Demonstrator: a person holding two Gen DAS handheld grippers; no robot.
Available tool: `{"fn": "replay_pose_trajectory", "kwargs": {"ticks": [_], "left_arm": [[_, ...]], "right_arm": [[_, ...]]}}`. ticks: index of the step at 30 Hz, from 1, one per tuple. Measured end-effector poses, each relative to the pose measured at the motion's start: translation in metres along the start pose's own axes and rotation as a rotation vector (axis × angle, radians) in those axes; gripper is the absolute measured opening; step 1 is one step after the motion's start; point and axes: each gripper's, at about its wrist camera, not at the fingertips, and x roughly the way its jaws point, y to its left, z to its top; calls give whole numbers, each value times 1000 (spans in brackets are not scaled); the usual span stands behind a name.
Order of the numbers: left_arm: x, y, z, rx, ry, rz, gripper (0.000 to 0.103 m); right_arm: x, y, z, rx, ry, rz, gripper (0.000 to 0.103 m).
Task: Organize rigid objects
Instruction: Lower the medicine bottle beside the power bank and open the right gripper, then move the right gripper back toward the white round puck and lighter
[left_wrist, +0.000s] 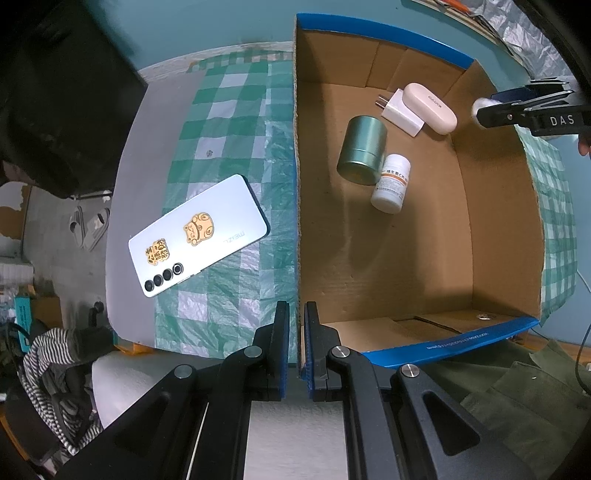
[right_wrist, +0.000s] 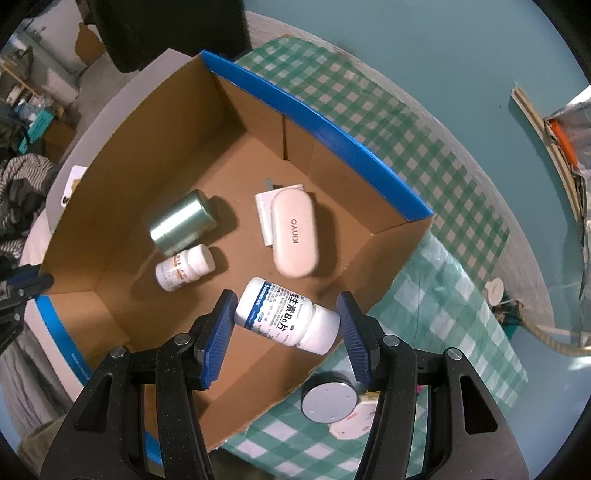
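Right gripper (right_wrist: 286, 326) hangs over the near corner of the cardboard box (right_wrist: 122, 236), jaws spread wide. A white vitamin B6 bottle (right_wrist: 286, 317) lies tilted between the blue pads (right_wrist: 218, 332); its base end sits just against the left pad, while a clear gap shows between its cap and the right pad, so the bottle is released, not pinched. Cannot tell whether it rests on the box floor or is still above it. Past it on the floor: a smaller white pill bottle (right_wrist: 184, 267) on its side, touching a green metal tin (right_wrist: 181, 227) also on its side. To their right, a pink oblong case (right_wrist: 294, 232) marked KINYO lies partly on top of a white plug adapter (right_wrist: 264, 212). Outside the box near the right gripper, a grey round disc (right_wrist: 330, 397) sits on the checked tablecloth (right_wrist: 424, 273). Left gripper (left_wrist: 297, 354) has its jaws drawn close, only a narrow slot between them, straddling the near blue-taped box wall; nothing visibly gripped. Left of the box, a white phone (left_wrist: 199, 236) lies face down on the cloth, two gold stickers on its back. Farther off, sandals (left_wrist: 90, 225) on the floor.
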Motion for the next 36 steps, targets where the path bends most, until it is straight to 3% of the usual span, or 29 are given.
{"fn": "replay_pose_trajectory", "kwargs": {"ticks": [18,36], "left_arm": [[1,-1,0,3,-1,1,7],[-1,-4,3,11,0,1,7]], "right_arm": [[-36,-2,-7,-1,-76,7,63],[-61,-29,-45,68,-100,35,64]]}}
